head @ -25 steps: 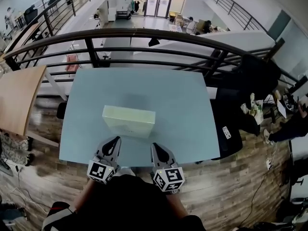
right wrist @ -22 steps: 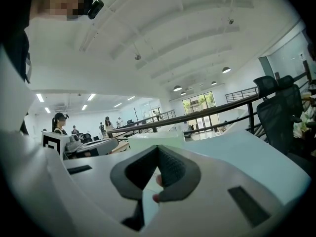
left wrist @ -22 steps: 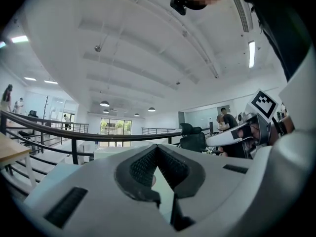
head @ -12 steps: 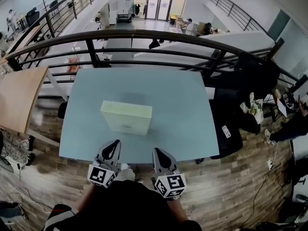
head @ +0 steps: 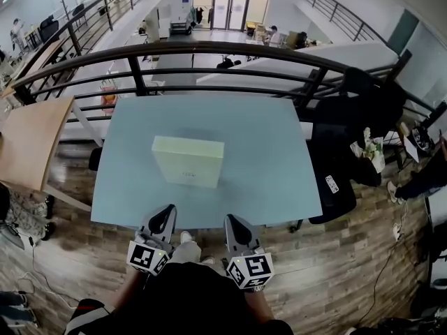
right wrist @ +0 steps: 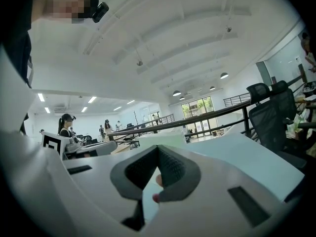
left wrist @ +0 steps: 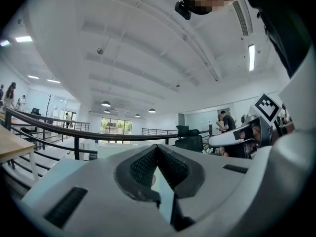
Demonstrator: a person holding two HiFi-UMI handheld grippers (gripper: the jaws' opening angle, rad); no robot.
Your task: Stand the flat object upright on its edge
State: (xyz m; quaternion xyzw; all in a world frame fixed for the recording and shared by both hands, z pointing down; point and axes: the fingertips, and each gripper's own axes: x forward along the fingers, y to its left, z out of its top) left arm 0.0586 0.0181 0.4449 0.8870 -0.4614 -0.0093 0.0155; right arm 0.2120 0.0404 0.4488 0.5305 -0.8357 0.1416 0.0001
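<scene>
A pale green flat box (head: 188, 161) is on the light blue table (head: 272, 173), near its middle. It seems to stand on its long edge, broad face toward me, and throws a shadow behind it. Nothing touches it. My left gripper (head: 166, 211) is shut and empty, just off the table's near edge. Beside it, my right gripper (head: 232, 220) is also shut and empty. In the left gripper view the jaws (left wrist: 157, 147) are closed, with the table beyond them. The right gripper view shows closed jaws (right wrist: 158, 148) and the box (right wrist: 165, 139) farther off.
A dark metal railing (head: 209, 47) runs along the table's far side. A wooden table (head: 31, 145) stands at the left and a black office chair (head: 342, 152) at the right. Wooden floor lies under my grippers. People are at desks in the distance.
Both grippers have drawn back toward me, from over the table's near edge to just off it. The box has stayed in place on the table.
</scene>
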